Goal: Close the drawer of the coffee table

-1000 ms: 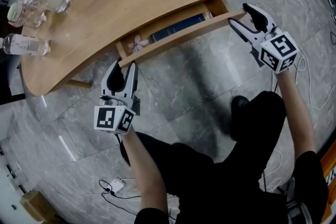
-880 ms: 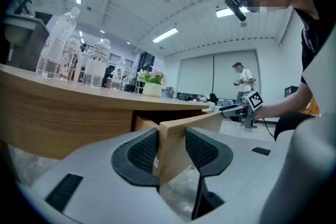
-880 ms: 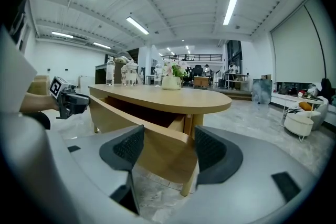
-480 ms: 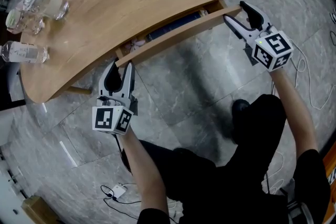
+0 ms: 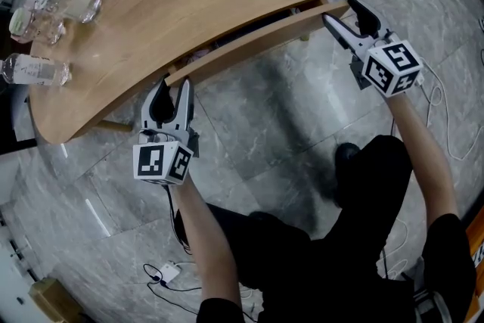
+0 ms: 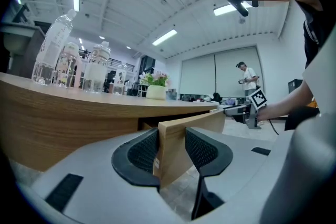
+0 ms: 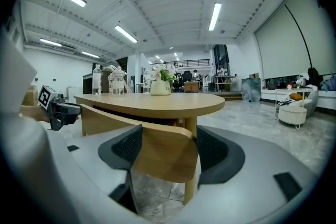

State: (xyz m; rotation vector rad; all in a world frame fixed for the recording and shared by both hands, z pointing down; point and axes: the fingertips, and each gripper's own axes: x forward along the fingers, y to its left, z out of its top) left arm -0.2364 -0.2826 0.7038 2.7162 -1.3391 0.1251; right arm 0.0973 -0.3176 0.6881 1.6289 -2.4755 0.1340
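Left fingers point(image 6: 143, 150) clamp drawer front point(image 5: 257, 41), right fingers point(image 7: 128, 145) just opening round it, marble floor point(image 5: 287, 132)

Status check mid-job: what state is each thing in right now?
drawer: almost shut, narrow gap left.
left gripper: shut on the drawer's left end.
right gripper: jaws have just been opening, drawer's right end between them.
plastic bottle: lying on its side.
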